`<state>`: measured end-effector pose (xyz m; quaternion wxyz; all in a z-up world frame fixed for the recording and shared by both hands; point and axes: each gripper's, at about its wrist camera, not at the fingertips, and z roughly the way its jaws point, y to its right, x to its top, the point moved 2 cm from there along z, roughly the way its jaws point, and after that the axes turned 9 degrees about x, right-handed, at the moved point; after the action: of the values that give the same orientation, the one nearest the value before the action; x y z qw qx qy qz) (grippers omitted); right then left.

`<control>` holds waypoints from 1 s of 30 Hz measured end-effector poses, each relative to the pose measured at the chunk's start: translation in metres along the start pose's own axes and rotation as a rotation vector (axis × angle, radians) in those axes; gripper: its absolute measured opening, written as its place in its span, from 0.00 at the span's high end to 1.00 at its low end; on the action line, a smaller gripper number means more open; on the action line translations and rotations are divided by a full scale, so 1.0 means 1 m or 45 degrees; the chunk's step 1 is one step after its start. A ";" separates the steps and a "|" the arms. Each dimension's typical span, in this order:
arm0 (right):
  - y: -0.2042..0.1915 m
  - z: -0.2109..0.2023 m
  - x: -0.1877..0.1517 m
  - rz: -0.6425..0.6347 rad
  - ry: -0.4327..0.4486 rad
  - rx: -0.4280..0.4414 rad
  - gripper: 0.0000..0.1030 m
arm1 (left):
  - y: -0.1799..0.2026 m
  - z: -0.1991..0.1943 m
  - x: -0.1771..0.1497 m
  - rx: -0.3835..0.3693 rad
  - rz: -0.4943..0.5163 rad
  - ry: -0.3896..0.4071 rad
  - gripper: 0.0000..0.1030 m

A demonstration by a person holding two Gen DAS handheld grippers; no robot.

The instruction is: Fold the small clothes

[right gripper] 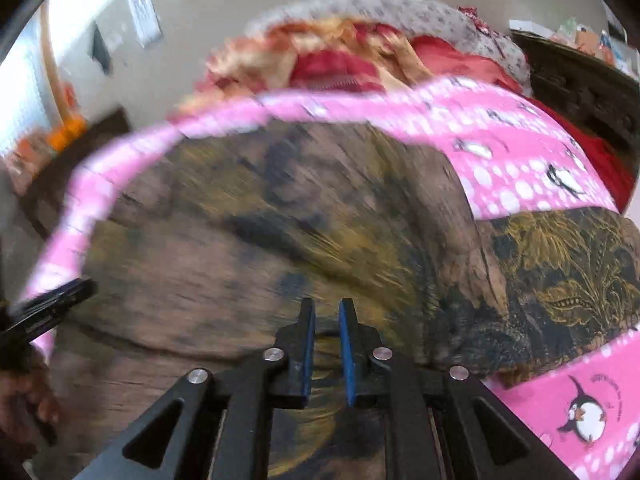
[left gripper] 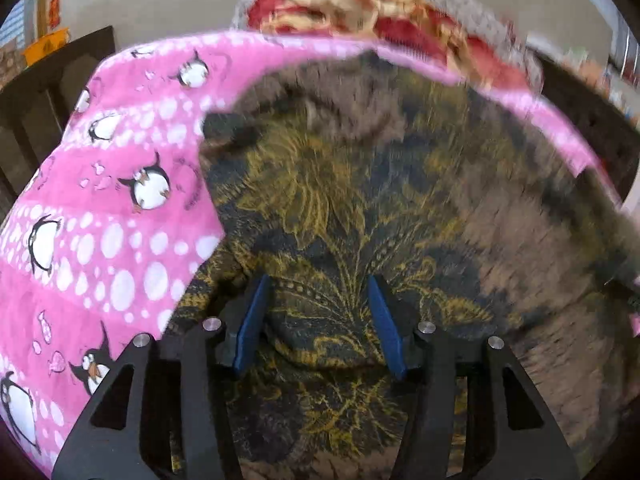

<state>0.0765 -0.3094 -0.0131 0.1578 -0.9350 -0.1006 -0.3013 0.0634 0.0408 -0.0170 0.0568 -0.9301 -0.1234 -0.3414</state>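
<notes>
Both grippers hover over the dark floral garment lying on a pink penguin cloth: the left gripper spread wide and holding nothing, the right gripper nearly closed with a narrow gap, nothing visibly between its pads. Beyond lies a heap of red clothes; no containers show.

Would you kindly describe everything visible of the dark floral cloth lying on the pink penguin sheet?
The dark floral cloth is soft fabric, black-grey with yellow flower outlines on its printed face and a duller brown reverse, turned up in a fold at the right. It lies rumpled on the pink penguin sheet. The left claw is open over it; the right claw has narrowly parted fingers right at the cloth.
</notes>
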 end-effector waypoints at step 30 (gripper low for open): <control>-0.042 0.023 0.009 -0.089 -0.043 -0.063 0.59 | 0.005 -0.004 0.038 0.039 -0.050 0.076 0.28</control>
<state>0.0839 -0.2615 -0.0154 0.1223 -0.9394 -0.1284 -0.2932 0.0906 0.0422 0.0109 0.0679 -0.9159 -0.1453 -0.3681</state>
